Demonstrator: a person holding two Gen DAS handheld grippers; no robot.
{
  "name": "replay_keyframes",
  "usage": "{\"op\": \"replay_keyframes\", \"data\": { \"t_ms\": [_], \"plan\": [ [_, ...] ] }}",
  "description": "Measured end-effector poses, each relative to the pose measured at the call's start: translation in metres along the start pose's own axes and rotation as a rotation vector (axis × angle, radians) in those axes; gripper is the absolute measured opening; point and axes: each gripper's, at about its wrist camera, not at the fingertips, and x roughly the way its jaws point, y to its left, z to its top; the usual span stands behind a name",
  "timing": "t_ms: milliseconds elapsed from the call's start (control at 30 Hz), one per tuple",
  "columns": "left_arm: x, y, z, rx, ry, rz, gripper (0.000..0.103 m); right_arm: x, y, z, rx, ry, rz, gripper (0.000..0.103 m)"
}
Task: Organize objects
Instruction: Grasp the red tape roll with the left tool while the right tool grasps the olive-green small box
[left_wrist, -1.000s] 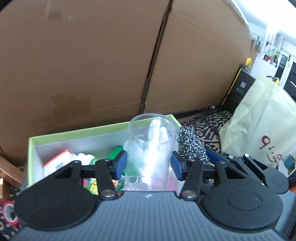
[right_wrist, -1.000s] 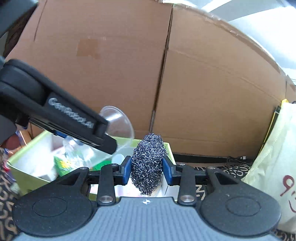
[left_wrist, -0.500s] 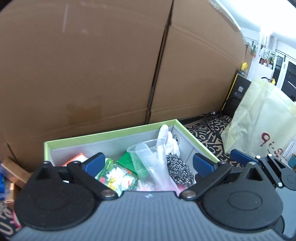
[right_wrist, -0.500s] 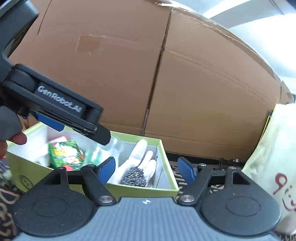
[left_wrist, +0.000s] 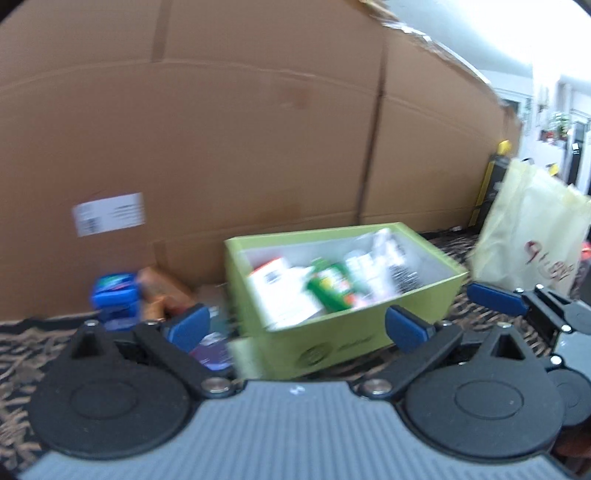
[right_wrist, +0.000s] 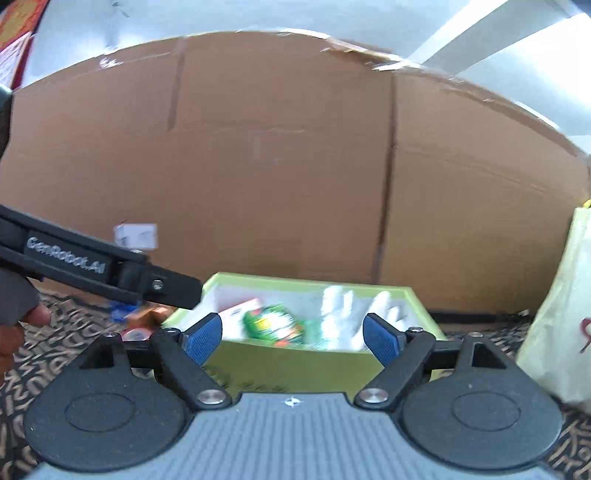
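**Both grippers empty by the green box**

Our left gripper and right gripper hold their jaws wide apart, gripping nothing. The green box sits before the cardboard wall, filled with blurred packets. We read "GenRobot.AI" on the left gripper's side.

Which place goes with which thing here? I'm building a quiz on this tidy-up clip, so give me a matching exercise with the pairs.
Things:
1. green packet
2. blue container
3. pale yellow bag
4. white label

Places:
A. on the floor, left of the green box
B. inside the green box
C. stuck on the cardboard wall
D. standing right of the green box

Pairs: 1-B, 2-A, 3-D, 4-C
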Motion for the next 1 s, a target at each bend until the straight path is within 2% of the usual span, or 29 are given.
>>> {"op": "replay_keyframes", "data": {
  "t_ms": [200,367,433,700,933,1000],
  "plan": [
    [-0.016,0.053,-0.035,-0.075,0.054,0.091,0.103,0.011,0.043,-0.018,-0.004,0.081,0.100,0.086],
    [-0.014,0.091,-0.055,-0.139,0.093,0.153,0.103,0.033,0.075,-0.030,0.023,0.164,0.137,0.086],
    [-0.013,0.103,-0.060,-0.162,0.096,0.170,0.103,0.045,0.084,-0.032,0.031,0.196,0.133,0.084],
    [-0.004,0.127,-0.069,-0.173,0.118,0.201,0.103,0.083,0.107,-0.040,0.079,0.292,0.074,0.060],
    [0.013,0.130,-0.065,-0.140,0.126,0.208,0.103,0.099,0.116,-0.037,0.110,0.302,0.049,0.057],
    [0.019,0.132,-0.062,-0.142,0.128,0.211,0.103,0.102,0.117,-0.037,0.121,0.308,0.048,0.053]
  ]
}}
